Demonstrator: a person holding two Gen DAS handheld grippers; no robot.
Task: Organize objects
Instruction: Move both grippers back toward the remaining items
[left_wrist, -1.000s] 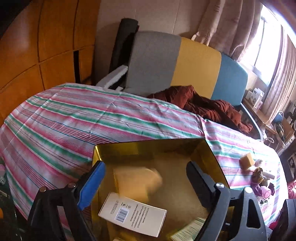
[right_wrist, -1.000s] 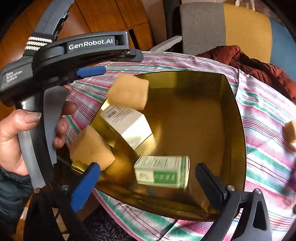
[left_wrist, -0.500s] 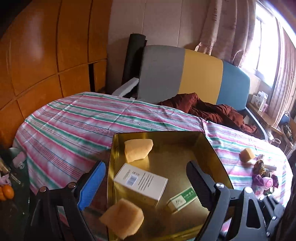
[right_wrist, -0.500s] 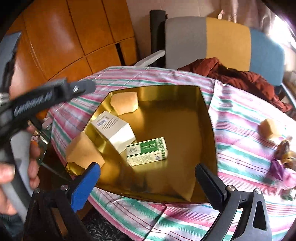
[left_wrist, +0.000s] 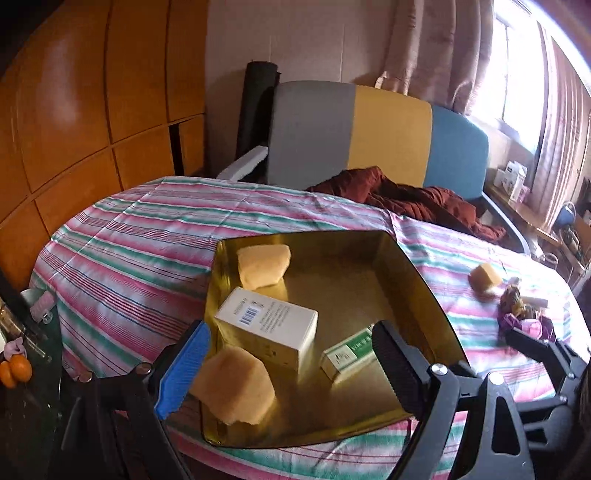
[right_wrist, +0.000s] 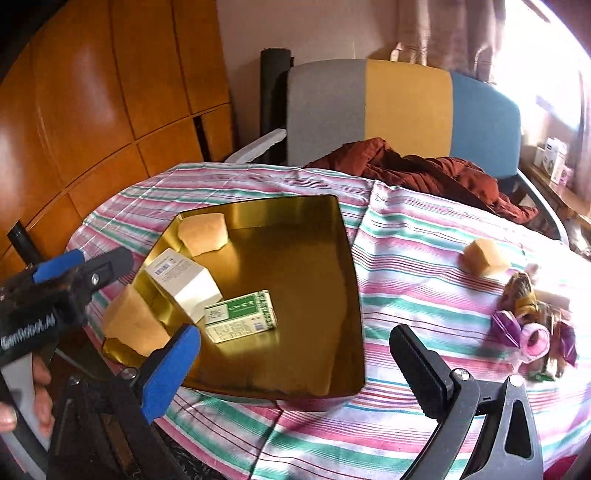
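Observation:
A gold tray (left_wrist: 402, 258) (right_wrist: 343, 258) sits on the striped tablecloth. In it lie a white box (left_wrist: 266, 325) (right_wrist: 181, 282), a green box (left_wrist: 349, 350) (right_wrist: 240, 315) and a yellow sponge (left_wrist: 263, 265) (right_wrist: 203, 232) at its far corner. A second sponge (left_wrist: 236, 389) (right_wrist: 133, 325) rests on the near left rim. A third sponge (left_wrist: 485, 277) (right_wrist: 485, 256) lies on the cloth to the right. My left gripper (left_wrist: 288, 373) is open and empty above the tray's near edge. My right gripper (right_wrist: 295, 369) is open and empty before the tray.
Small purple and pink items (right_wrist: 532, 328) (left_wrist: 521, 317) lie at the table's right edge. A grey, yellow and blue chair (right_wrist: 402, 110) with a red-brown garment (right_wrist: 424, 173) stands behind the table. Wooden cabinets (left_wrist: 74, 129) are on the left.
Both grippers have pulled back and up from the tray. A yellow sponge that was in the air now lies in the tray's far corner.

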